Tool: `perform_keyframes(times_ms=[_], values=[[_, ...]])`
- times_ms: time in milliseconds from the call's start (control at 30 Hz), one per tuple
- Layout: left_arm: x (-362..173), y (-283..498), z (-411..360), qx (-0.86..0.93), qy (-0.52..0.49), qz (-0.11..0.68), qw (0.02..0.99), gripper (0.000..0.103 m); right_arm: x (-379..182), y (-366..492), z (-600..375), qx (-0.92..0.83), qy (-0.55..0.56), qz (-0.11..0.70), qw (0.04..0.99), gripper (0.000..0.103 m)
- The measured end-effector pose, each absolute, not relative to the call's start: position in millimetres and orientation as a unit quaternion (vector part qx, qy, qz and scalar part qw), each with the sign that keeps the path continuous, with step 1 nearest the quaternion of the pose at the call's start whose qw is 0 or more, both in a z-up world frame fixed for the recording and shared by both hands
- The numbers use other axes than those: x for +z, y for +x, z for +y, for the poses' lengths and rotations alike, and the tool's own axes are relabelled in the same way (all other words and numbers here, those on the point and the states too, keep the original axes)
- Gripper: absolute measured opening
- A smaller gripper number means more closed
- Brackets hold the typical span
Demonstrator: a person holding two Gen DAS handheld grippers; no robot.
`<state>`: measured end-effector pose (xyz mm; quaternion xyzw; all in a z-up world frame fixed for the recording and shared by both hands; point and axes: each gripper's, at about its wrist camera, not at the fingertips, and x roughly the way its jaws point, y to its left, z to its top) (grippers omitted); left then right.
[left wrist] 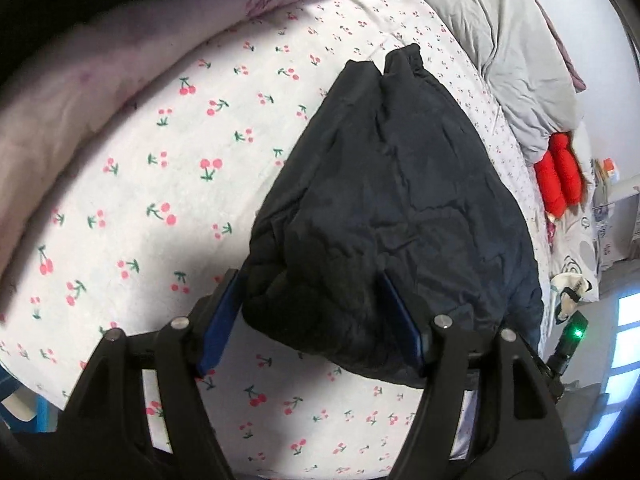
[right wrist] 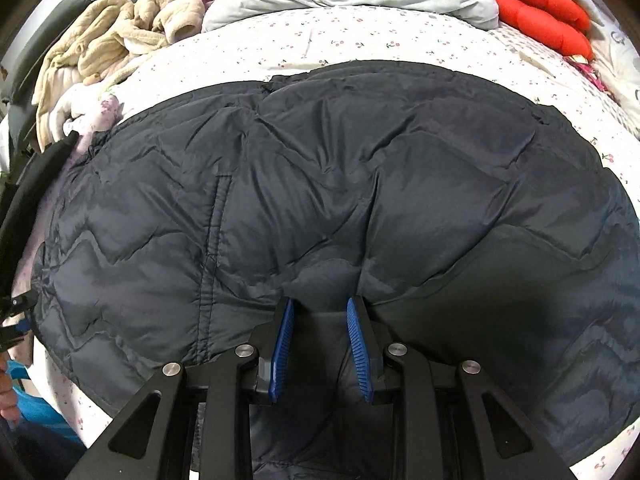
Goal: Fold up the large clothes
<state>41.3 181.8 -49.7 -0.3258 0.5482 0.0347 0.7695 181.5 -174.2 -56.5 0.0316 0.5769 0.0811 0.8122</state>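
progress looks like somewhere in the middle. dark padded jacket (right wrist: 320, 184) lies spread across the bed (left wrist: 168, 184), on the white sheet with small cherries. in the left wrist view one end of it is bunched into a thick roll, and a narrow part, probably a sleeve (left wrist: 400, 68), points away toward the grey pillow (left wrist: 504, 52). so one fold seems already made, but the jacket is not yet a neat compact packet – more folds and some smoothing are left, i judge.

left gripper (left wrist: 312, 316) stands wide, and the bulky folded end sits between its blue pads (left wrist: 218, 328). the cloth fills the gap, yet whether the pads really press on it i cannot tell for sure from this view. right gripper (right wrist: 322, 344) is much narrower; a raised pinch of the jacket's cloth sits between its blue pads (right wrist: 282, 344), and it seems to be held there, near the edge of the jacket closest to the camera.

containers – no box, basket or drawer shows in either view. only loose things lie on the bed: beige clothes (right wrist: 120, 36) heaped at one side and a red plush thing (right wrist: 544, 12) by the pillow.
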Motion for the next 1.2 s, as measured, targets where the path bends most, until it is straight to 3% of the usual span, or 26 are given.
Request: perform_keyframes(times_ms=[533, 700, 1033, 1133, 1200], values=[[-82, 44, 154, -0.043, -0.420, 0.557, 0.715, 0.077, -58, 182, -170, 0.076, 0.021, 0.575, 0.814, 0.029], [-78, 51, 149, -0.043, -0.410, 0.537, 0.736, 0.056, -58, 182, -170, 0.077, 0.022, 0.574, 0.815, 0.029], [-94, 63, 156, -0.042, -0.455, 0.527, 0.717, 0.059, -59, 181, -171, 0.079, 0.022, 0.574, 0.815, 0.030], [-86, 64, 153, -0.045, -0.432, 0.518, 0.737, 0.048, -59, 181, -173, 0.081, 0.024, 0.574, 0.815, 0.030], [-76, 62, 149, -0.052, -0.416, 0.508, 0.752, 0.035, -60, 181, -174, 0.083, 0.027, 0.574, 0.814, 0.030]])
